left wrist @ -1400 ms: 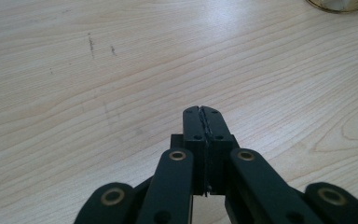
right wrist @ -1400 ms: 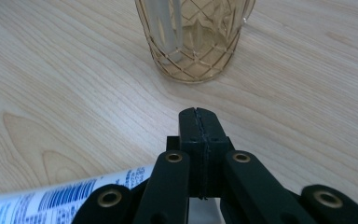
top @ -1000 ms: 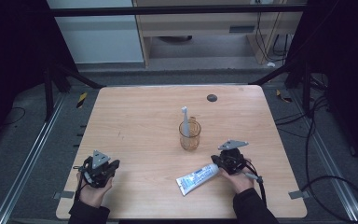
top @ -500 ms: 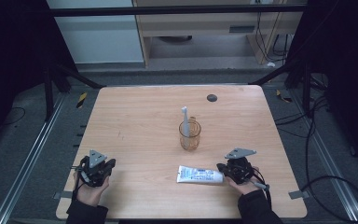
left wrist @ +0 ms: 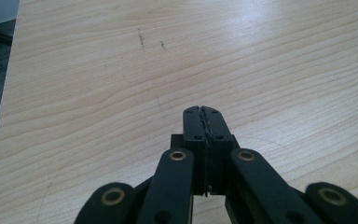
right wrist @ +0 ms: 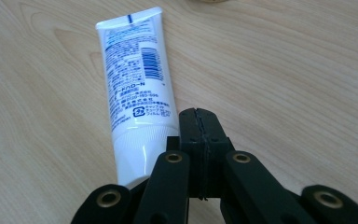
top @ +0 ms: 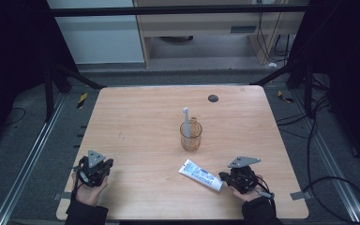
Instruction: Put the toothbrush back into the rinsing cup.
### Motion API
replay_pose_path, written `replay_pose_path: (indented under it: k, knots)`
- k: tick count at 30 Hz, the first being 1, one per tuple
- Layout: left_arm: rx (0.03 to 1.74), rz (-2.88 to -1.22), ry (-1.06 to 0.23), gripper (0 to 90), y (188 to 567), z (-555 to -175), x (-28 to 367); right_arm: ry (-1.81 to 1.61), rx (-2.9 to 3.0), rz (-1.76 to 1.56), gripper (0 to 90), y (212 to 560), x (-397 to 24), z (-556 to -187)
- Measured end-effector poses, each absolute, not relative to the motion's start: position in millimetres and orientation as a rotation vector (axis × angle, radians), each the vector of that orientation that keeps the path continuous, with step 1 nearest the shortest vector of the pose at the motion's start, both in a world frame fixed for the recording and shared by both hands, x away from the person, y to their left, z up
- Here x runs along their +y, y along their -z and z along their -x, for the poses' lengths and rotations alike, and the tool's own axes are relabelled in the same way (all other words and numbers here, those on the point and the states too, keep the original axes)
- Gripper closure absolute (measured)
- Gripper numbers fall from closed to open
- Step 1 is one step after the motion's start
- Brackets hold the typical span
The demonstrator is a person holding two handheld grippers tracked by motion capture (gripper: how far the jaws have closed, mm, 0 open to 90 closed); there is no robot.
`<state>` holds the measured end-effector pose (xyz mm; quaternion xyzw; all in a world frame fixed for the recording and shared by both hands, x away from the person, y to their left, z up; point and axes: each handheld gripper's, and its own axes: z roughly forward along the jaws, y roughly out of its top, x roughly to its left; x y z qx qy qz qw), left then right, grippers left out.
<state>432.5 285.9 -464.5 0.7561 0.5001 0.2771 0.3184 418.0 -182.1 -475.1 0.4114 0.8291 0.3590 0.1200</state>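
In the high view, the left gripper (top: pixel 93 169) sits at the lower left of the frame, over the near edge of the wooden table (top: pixel 136 117), with a grey 3-cornered plate on top and a hand behind it. In the left gripper view its 2 black jaws are pressed flat together with nothing between them, and bare wood with a few faint dark scratches lies ahead of the gripper (left wrist: pixel 201 110).

At the lower right of the high view, the right gripper (top: pixel 226 176) rests low on the table, its tip pointing toward the left of the frame. In the right gripper view (right wrist: pixel 196 111) its jaws are also clenched tight on nothing. The white toothpaste tube (right wrist: pixel 133 88) lies flat just left of those closed jaws, its broad cap end near the bottom of that frame and its flat crimped end toward the top, printed back with a barcode facing up. In the high view the toothpaste tube (top: pixel 200 175) lies slanted at lower centre, its lower right end just beside the right gripper; whether they touch I cannot tell.

Farther up, near the middle of the frame, stands an amber glass cup (top: pixel 191 136) with 1 white toothbrush (top: pixel 186 120) upright in it. Toward the far edge of the table is a small dark round spot (top: pixel 213 98).
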Motion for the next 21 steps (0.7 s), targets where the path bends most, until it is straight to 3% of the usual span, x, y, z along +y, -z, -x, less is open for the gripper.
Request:
replay_pose_path:
  k: [13,21]
  knots:
    - [1.319,-1.982,-0.735,88.3,465,-435,289,-1.058,2.401,-1.174,86.4,469,-180,-415]
    - [1.312,-1.992,-0.745,87.3,465,-436,288,-1.074,2.35,-1.144,67.4,449,-182,-422]
